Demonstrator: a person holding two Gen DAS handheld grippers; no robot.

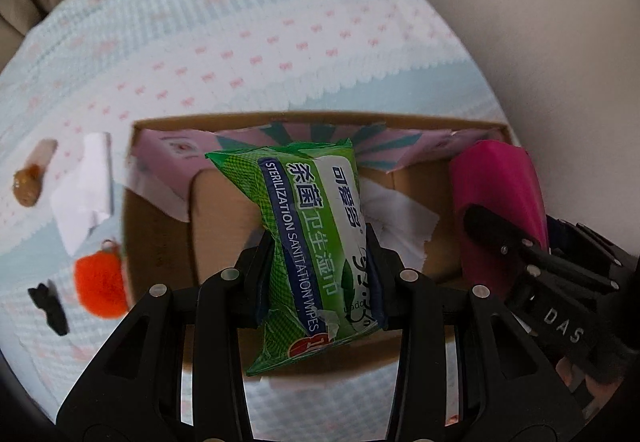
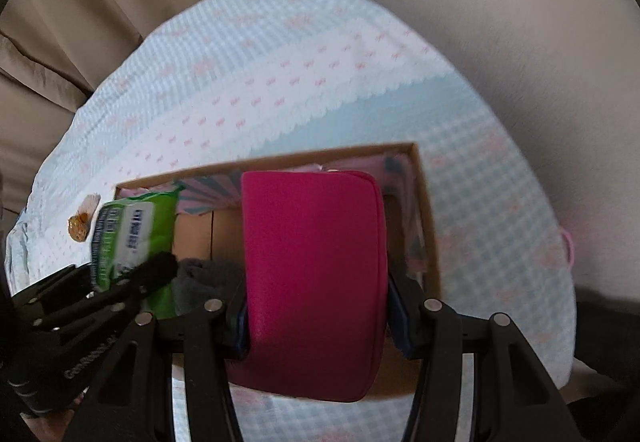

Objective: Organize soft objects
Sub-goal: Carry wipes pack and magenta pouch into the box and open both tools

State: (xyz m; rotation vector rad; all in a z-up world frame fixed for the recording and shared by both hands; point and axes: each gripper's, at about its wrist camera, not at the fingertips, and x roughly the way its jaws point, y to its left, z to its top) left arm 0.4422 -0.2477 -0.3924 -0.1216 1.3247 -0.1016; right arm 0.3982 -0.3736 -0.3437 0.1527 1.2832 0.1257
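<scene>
My left gripper (image 1: 320,254) is shut on a green pack of sanitation wipes (image 1: 316,238) and holds it above the open cardboard box (image 1: 160,226). My right gripper (image 2: 316,302) is shut on a magenta pouch (image 2: 316,274) and holds it over the right part of the same box (image 2: 428,226). In the left wrist view the pouch (image 1: 500,201) and the right gripper (image 1: 532,266) show at the right. In the right wrist view the wipes pack (image 2: 132,238) and the left gripper (image 2: 132,282) show at the left. White tissue (image 1: 404,217) lies inside the box.
The box stands on a light blue and white patterned cloth (image 1: 240,41). Left of the box lie a white paper piece (image 1: 84,193), an orange pompom (image 1: 102,286), a small black item (image 1: 50,306) and a brown blob (image 1: 30,181). A grey cloth (image 2: 200,282) sits in the box.
</scene>
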